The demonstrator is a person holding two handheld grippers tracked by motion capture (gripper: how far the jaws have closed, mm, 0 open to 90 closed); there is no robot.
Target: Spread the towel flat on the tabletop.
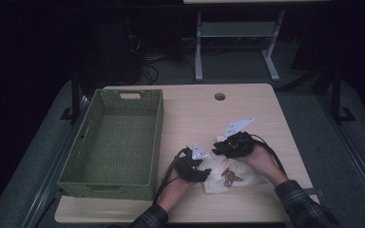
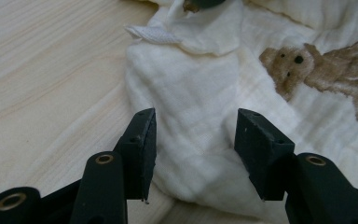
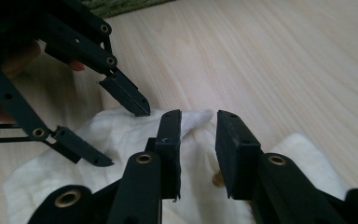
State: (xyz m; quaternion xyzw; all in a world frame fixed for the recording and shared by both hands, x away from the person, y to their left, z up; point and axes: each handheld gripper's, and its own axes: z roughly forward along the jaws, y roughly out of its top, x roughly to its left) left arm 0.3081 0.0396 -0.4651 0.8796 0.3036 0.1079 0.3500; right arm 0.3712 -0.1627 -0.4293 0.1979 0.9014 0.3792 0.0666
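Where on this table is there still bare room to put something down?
The far half of the table, from the basket across to the right edge, is bare apart from a small hole. The basket looks empty too. It is crowded near the front, where both tools work the cloth.

My left gripper (image 1: 193, 167) sits low, near the table's front edge, jaws spread well apart, angled right. My right gripper (image 1: 232, 145) is just to its right and slightly farther off, jaws a narrow gap apart, nothing pinched, pointing left. Both forearms enter from the near edge, sleeves plaid.
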